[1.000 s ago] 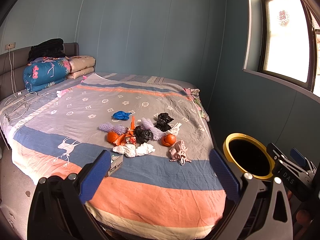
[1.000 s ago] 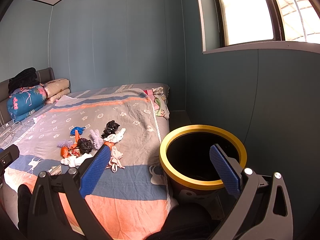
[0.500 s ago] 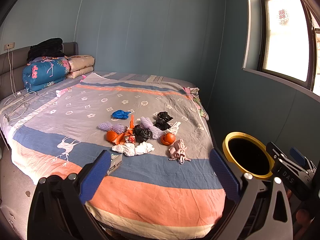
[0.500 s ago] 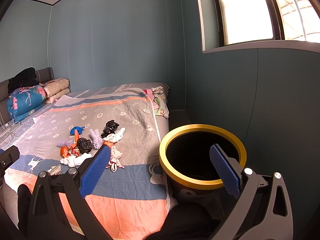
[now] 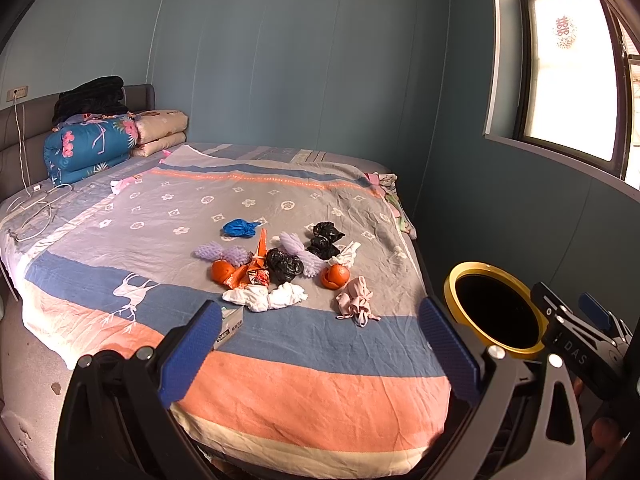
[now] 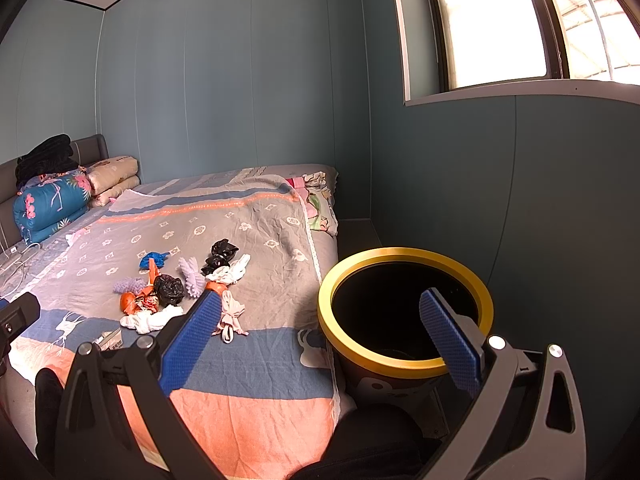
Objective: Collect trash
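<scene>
A pile of trash lies in the middle of the bed (image 5: 280,344): black bags (image 5: 285,266), orange peels (image 5: 335,276), an orange wrapper (image 5: 256,266), white wads (image 5: 264,297), purple foam nets (image 5: 224,253), a blue bag (image 5: 239,227), a pink wad (image 5: 354,301) and a small box (image 5: 231,322). The pile also shows in the right wrist view (image 6: 172,292). A black bin with a yellow rim (image 6: 404,362) stands right of the bed, also in the left wrist view (image 5: 452,292). My left gripper (image 5: 320,348) is open and empty, short of the bed's foot. My right gripper (image 6: 320,338) is open and empty, near the bin.
Folded quilts (image 5: 90,142) and pillows (image 5: 162,130) are stacked at the headboard. White cables (image 5: 36,208) lie at the bed's left edge. Blue-grey walls close the far side and right, with a window (image 6: 500,24) above the bin. Bare floor (image 5: 24,380) lies left of the bed.
Both grippers have shifted only slightly; the view of the bed and bin is almost the same. Both stay open and empty.
</scene>
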